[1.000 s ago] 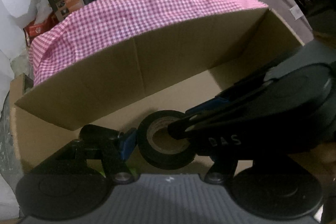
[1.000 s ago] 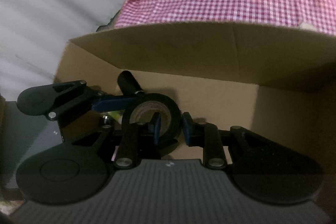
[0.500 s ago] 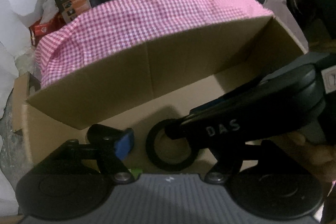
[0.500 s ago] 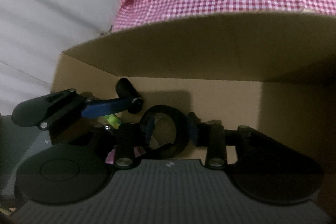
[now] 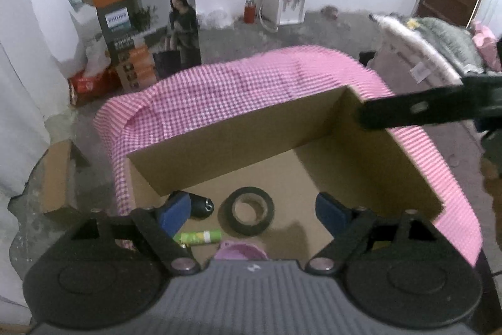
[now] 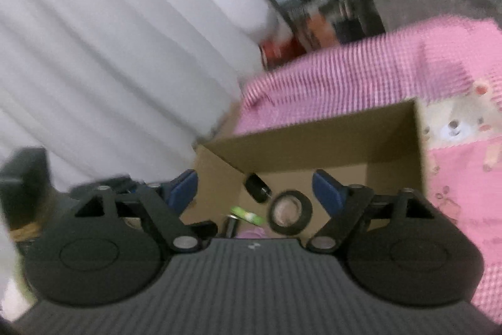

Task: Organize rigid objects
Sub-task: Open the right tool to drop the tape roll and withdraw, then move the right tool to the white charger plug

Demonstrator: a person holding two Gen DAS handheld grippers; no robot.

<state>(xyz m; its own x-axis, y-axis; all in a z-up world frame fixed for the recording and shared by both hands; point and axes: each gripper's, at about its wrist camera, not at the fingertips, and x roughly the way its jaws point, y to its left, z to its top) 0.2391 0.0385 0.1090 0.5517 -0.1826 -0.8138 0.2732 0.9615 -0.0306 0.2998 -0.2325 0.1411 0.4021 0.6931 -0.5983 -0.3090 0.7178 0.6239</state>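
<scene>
Tape (image 5: 247, 210) has been let go and now lies flat on the floor of the cardboard box (image 5: 370, 153), right of the black cylinder (image 5: 200, 206) and green tube (image 5: 200, 237). Both the left gripper (image 5: 253, 211) and right gripper (image 6: 254, 191) have been lifted clear, jaws opening, nothing between them. That item can be judged stowed. Only the right view shows a bear print (image 6: 461, 124) on the cloth beyond the box.
</scene>
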